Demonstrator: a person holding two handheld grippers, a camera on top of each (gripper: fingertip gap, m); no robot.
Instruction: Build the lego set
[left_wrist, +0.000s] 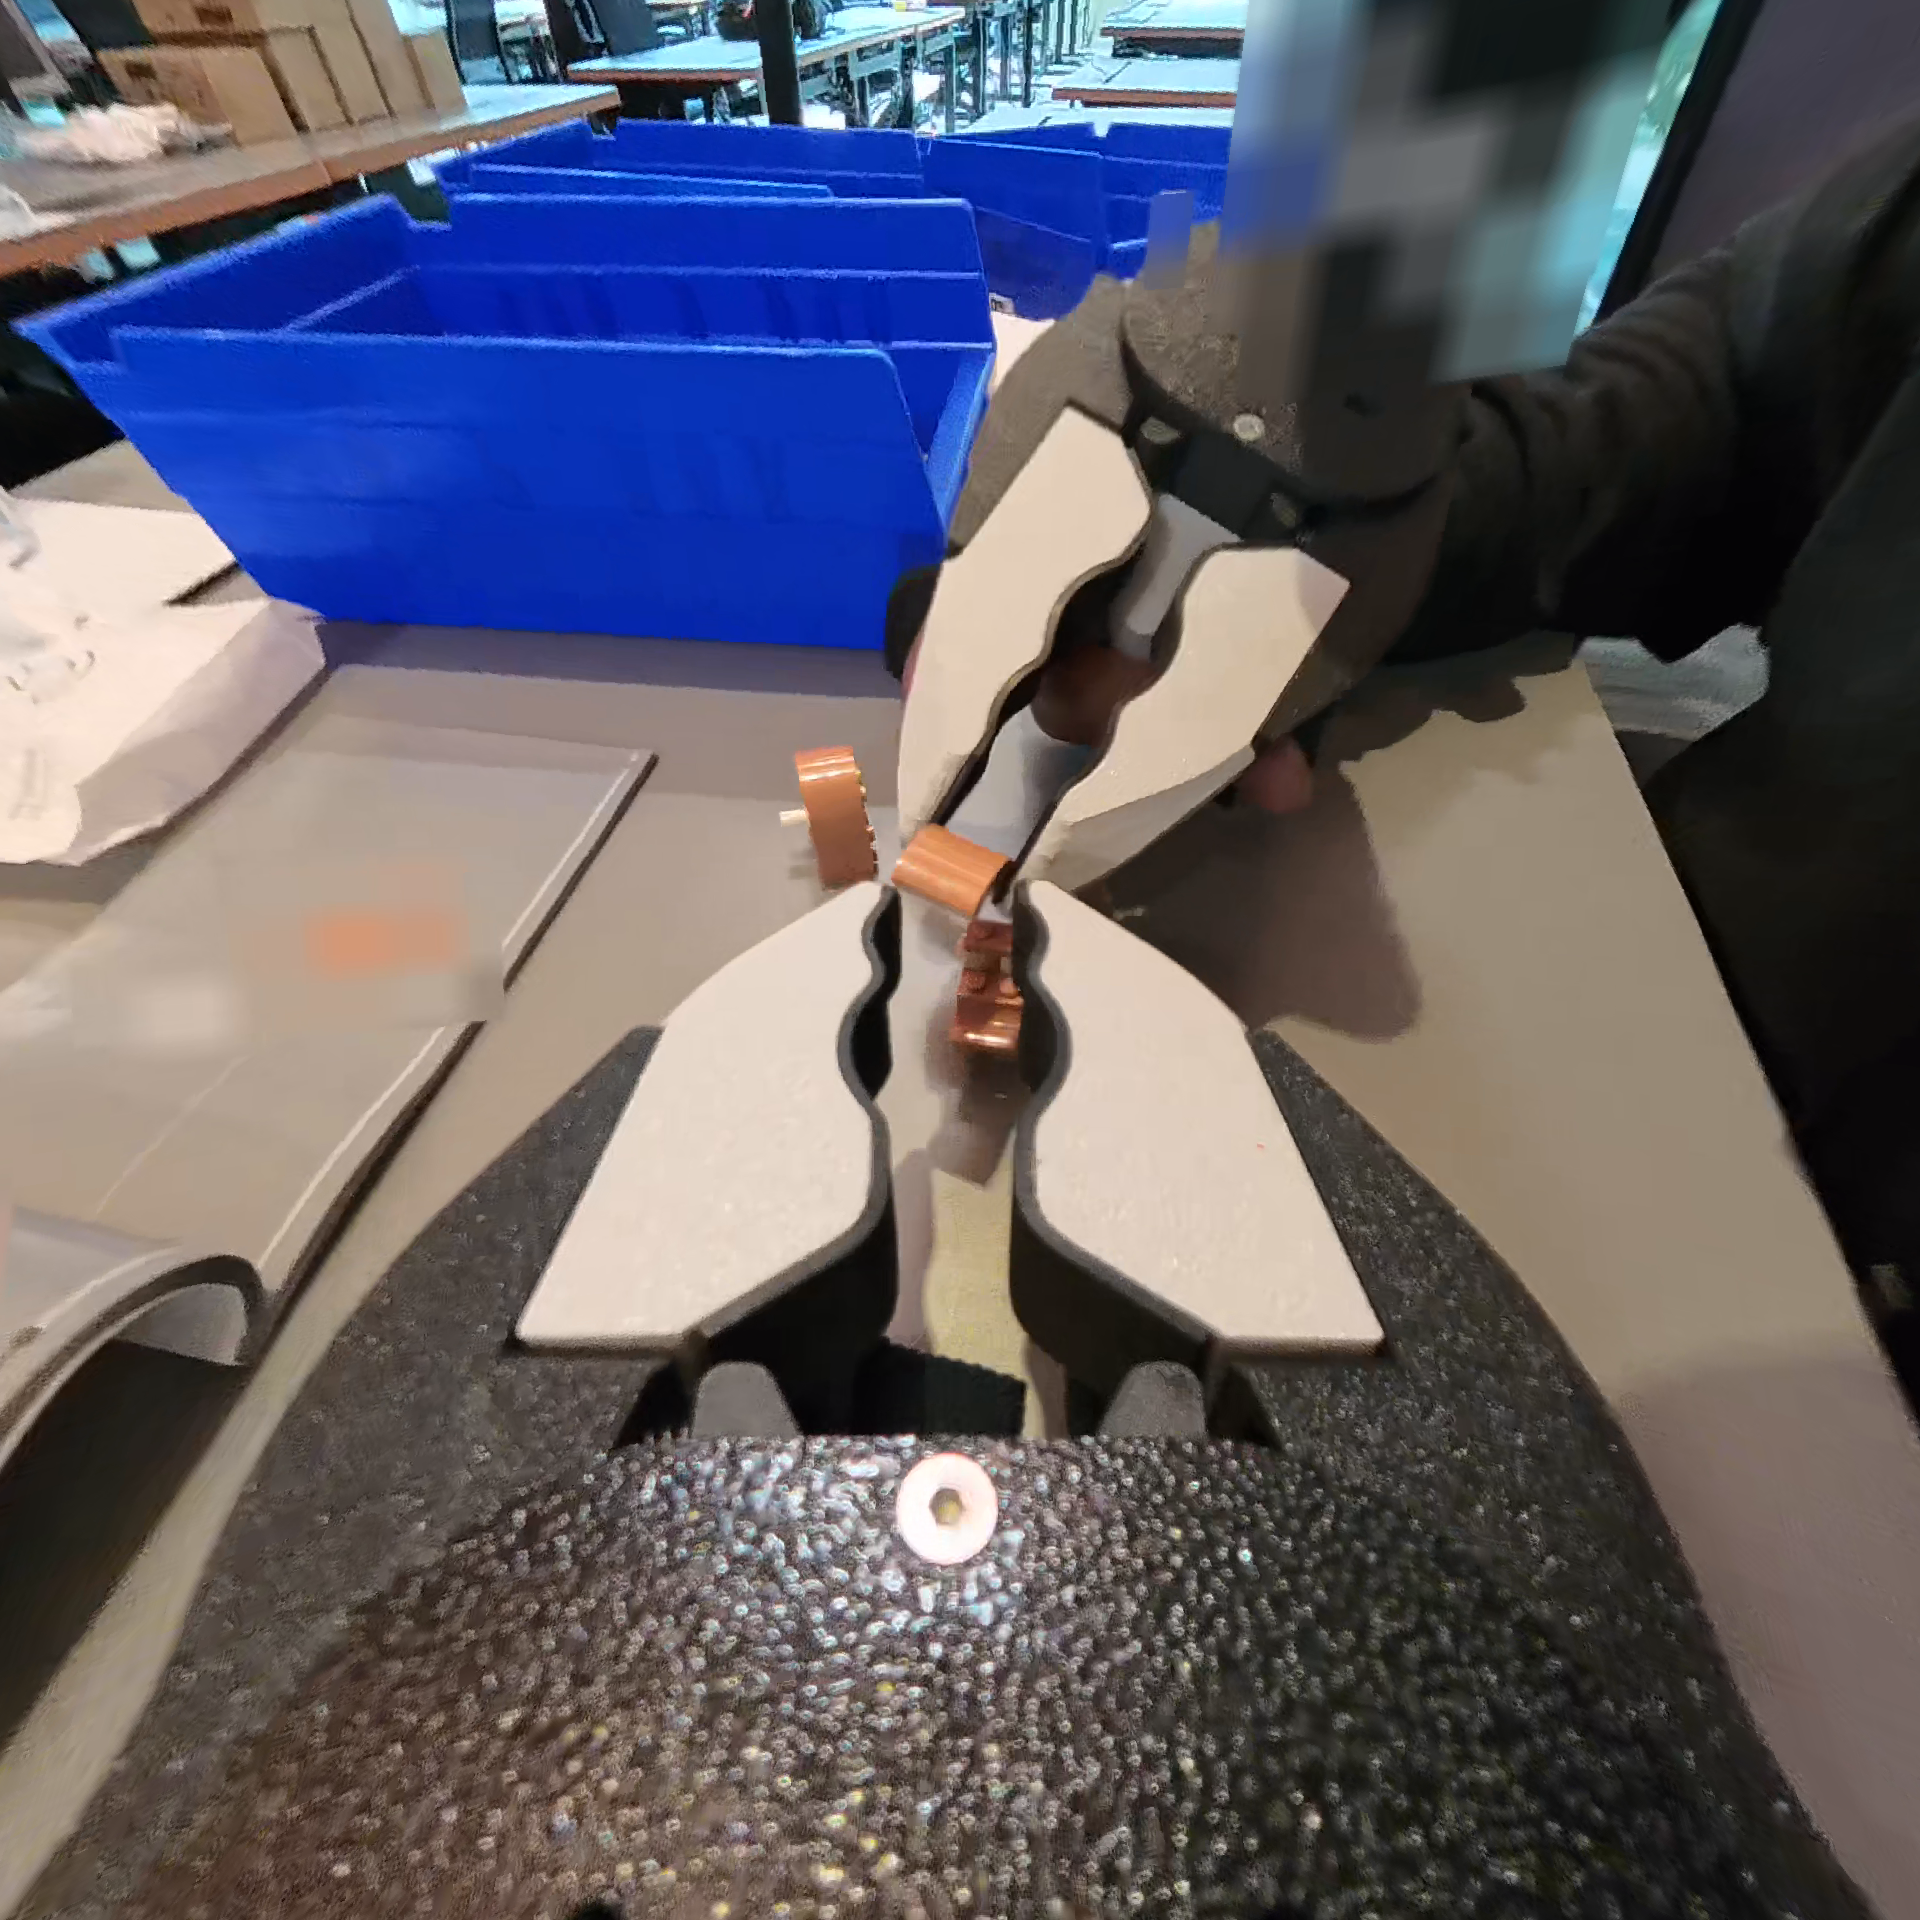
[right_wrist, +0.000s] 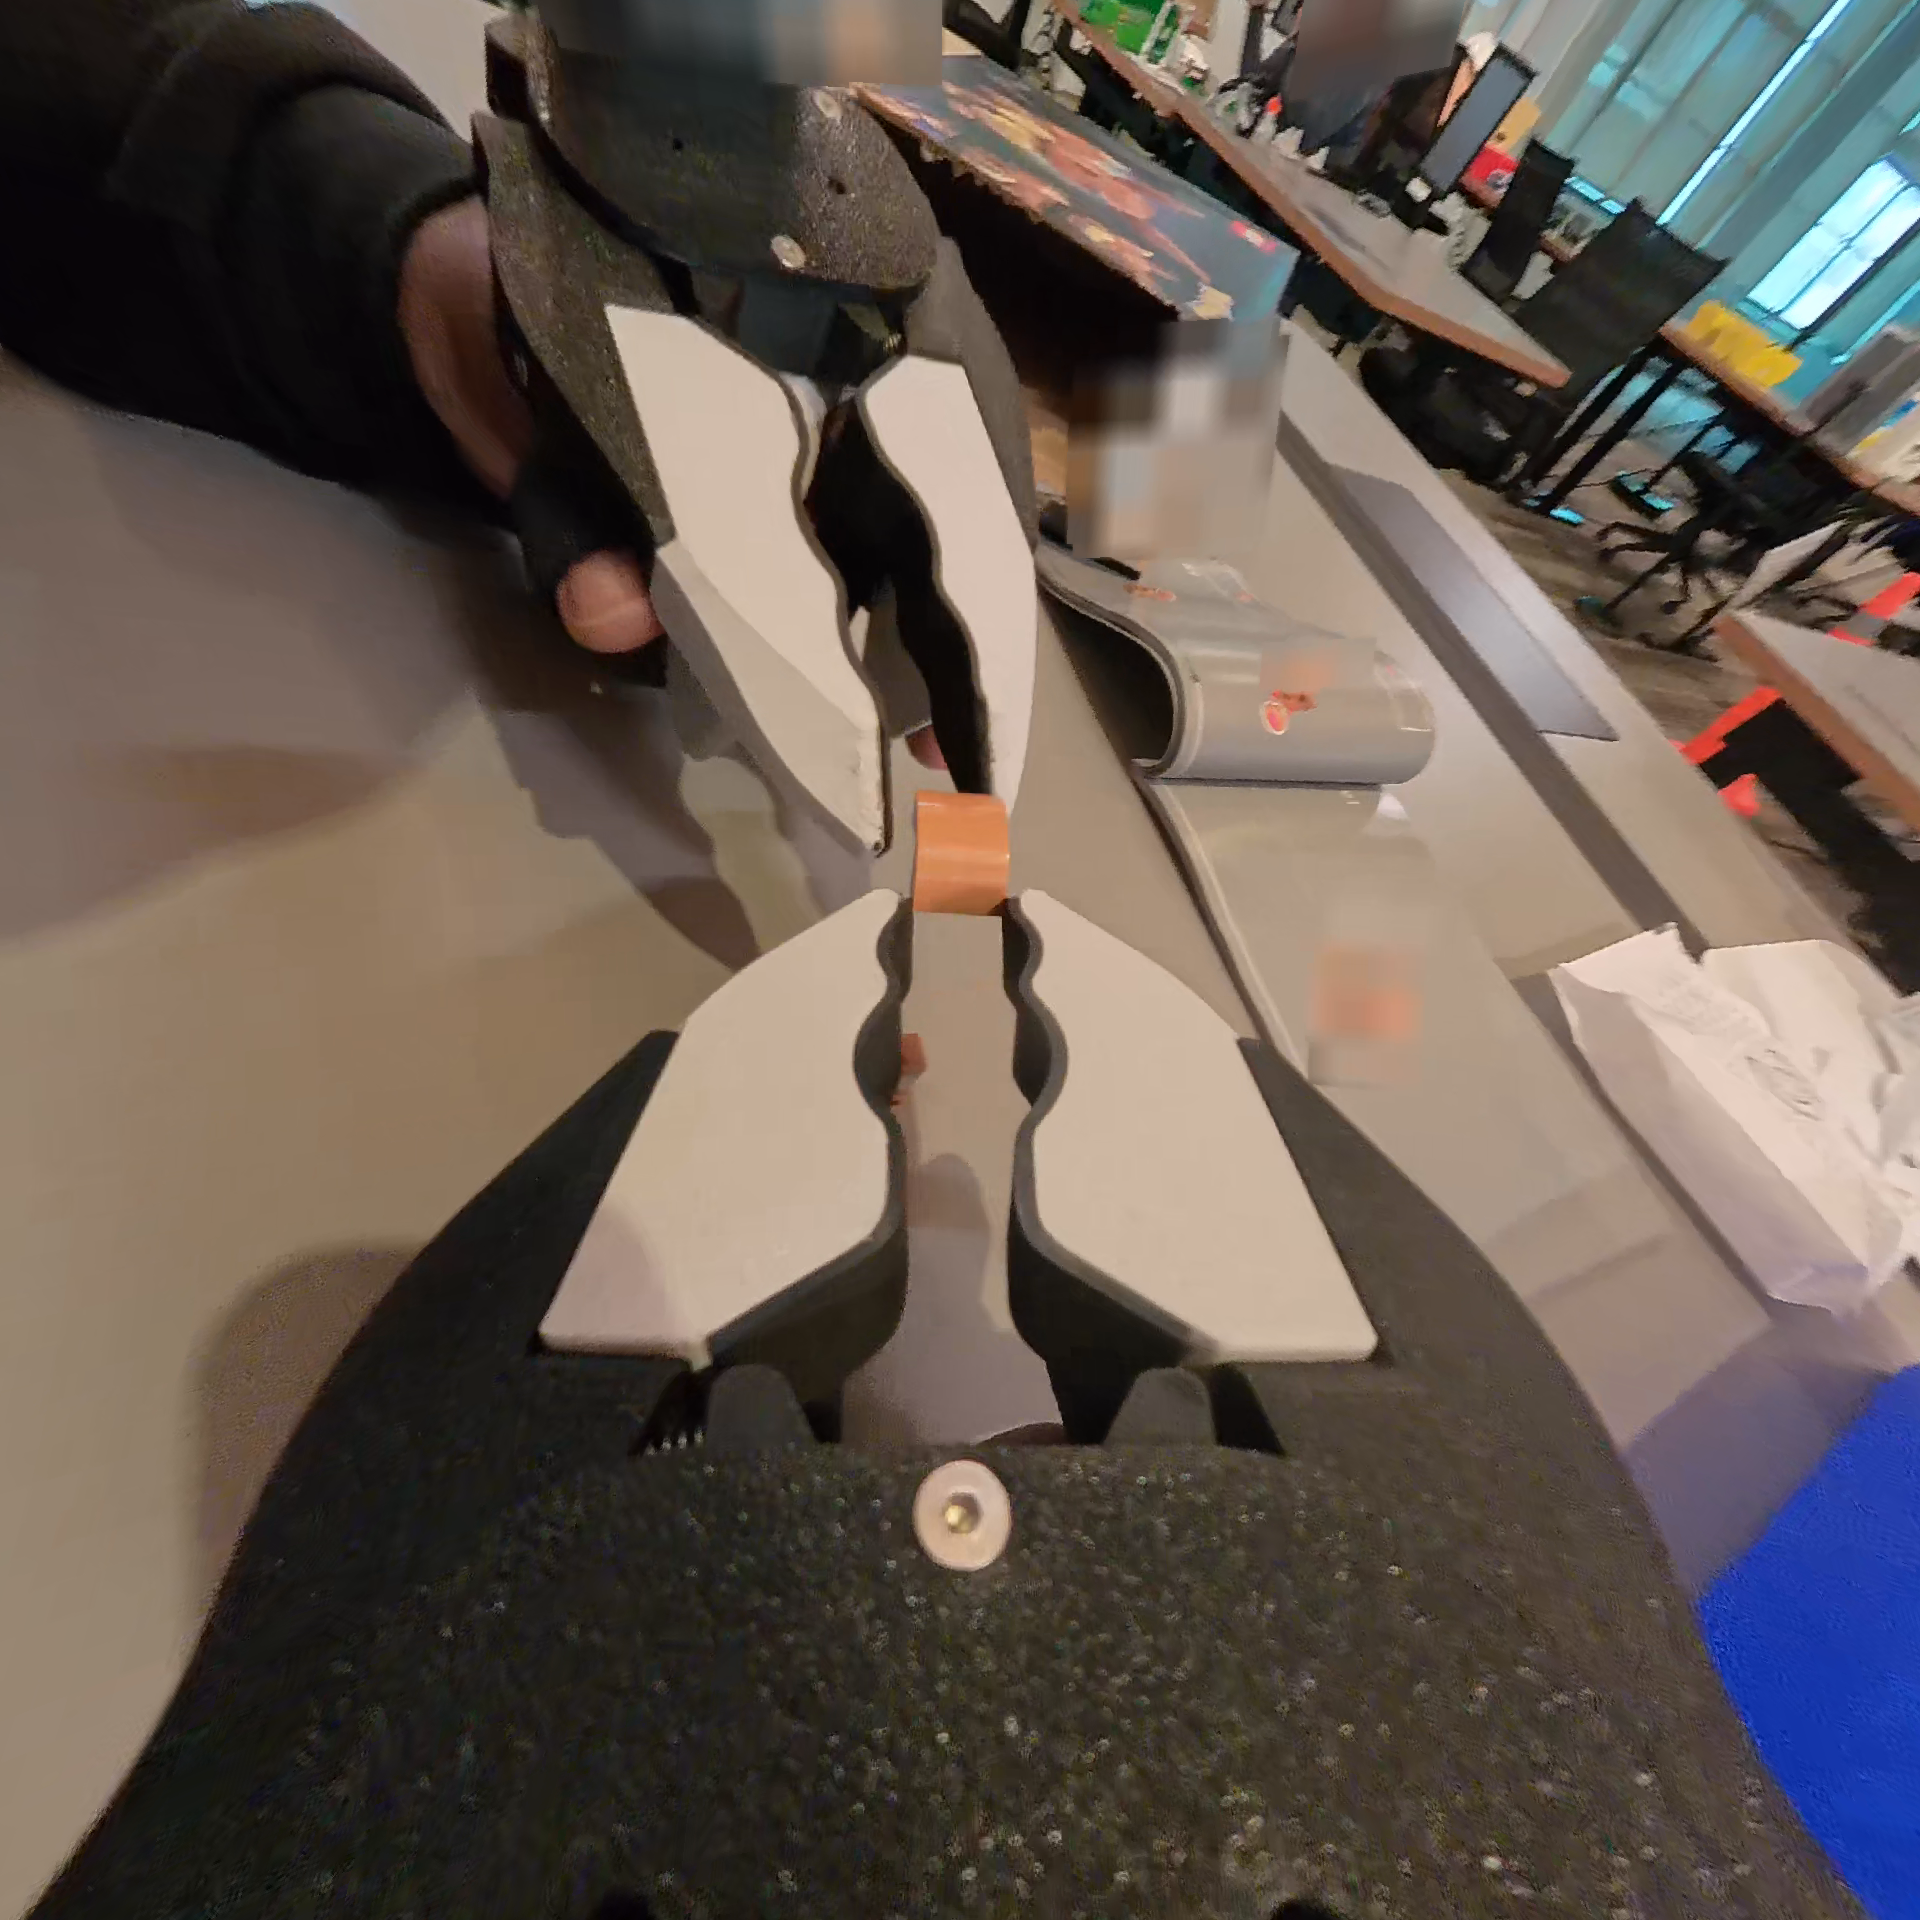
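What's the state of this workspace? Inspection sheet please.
Surface: grey tabletop.
Things: small brown ridged disc with white peg on the table; brown studded brick stack between the left fingers.
Clutter: open grey booklet; crumpled white paper bag; blue plastic bins.
Grippers: right gripper pinches an orange-brown curved brick at its tips; left gripper open, one pad apart from the stack.
Cables: nothing seen.
Surroundings: cardboard boxes, more work tables.
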